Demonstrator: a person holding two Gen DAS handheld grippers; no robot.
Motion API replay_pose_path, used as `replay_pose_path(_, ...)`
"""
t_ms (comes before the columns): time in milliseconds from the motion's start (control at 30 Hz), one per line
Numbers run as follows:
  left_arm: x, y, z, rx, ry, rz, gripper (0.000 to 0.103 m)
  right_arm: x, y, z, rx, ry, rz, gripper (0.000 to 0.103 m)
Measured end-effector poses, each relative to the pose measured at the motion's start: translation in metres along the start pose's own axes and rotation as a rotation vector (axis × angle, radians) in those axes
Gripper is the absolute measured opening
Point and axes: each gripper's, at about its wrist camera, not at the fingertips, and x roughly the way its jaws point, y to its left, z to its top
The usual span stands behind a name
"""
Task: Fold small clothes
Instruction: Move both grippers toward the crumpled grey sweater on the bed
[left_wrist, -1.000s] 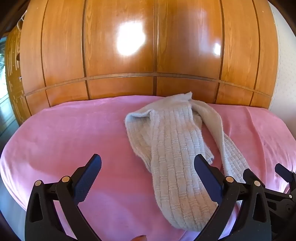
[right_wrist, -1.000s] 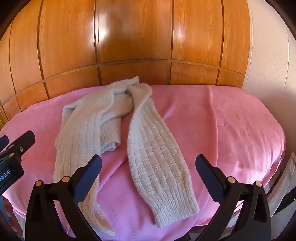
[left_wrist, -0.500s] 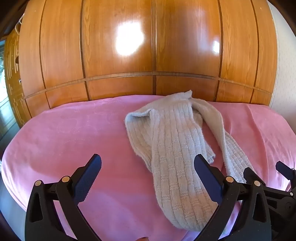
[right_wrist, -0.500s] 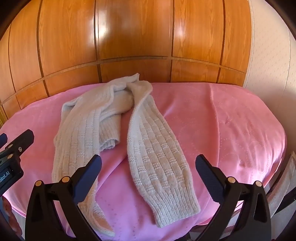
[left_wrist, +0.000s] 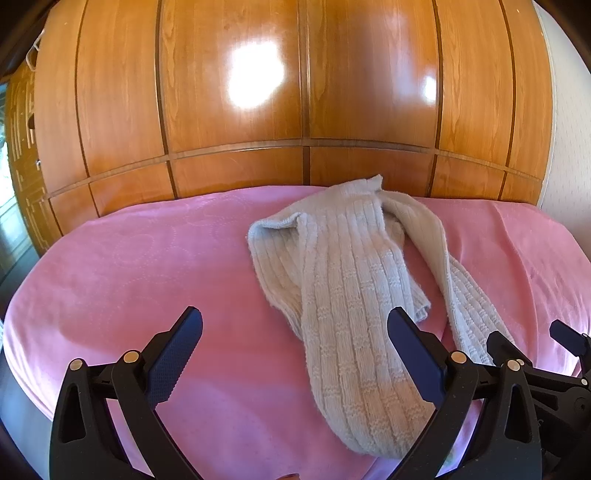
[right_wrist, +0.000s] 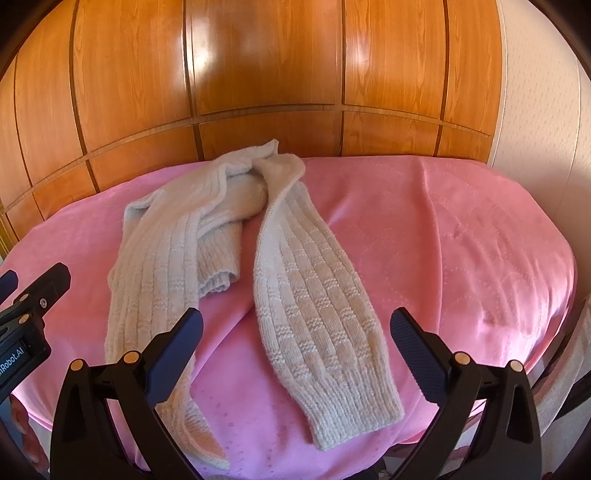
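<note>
A pale grey ribbed knit garment (left_wrist: 347, 280) lies crumpled on a pink cloth-covered surface (left_wrist: 140, 266), its two long knit parts stretching toward me. In the right wrist view the same knit garment (right_wrist: 314, 306) spreads in a rough V, bunched at the far end. My left gripper (left_wrist: 295, 350) hovers open over the near end of the left-hand part, touching nothing. Open too, my right gripper (right_wrist: 295, 350) hangs above the cuffed end of the right-hand part, apart from it. The other gripper's body shows at each view's edge.
A glossy wooden panelled wardrobe (left_wrist: 295, 92) stands right behind the pink surface. The pink cloth (right_wrist: 461, 240) has bare room to the right of the garment and drops off at its near edge. A pale wall (right_wrist: 535, 92) is at far right.
Both views have drifted slightly, the garment sitting a little lower in the frames. The garment itself has not moved and both grippers stay open.
</note>
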Motion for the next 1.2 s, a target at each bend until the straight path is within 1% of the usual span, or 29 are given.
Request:
replay_pose_path(633,0.0,-0.011,-0.001,0.042,0.016,-0.024,0.099,-0.004,-0.006,0.001,0.009,-0.003,-0.015,0.101)
replay_pose_path(967,0.001,-0.013,-0.001,0.049,0.021,-0.03,0.099,-0.005,-0.007,0.001,0.002,-0.007,-0.027,0.101)
replay_pose_path(1200,0.002,-0.009,-0.001,0.029,0.032,-0.051,0.099,-0.007,-0.004,0.002,-0.019,-0.017,-0.044,0.101)
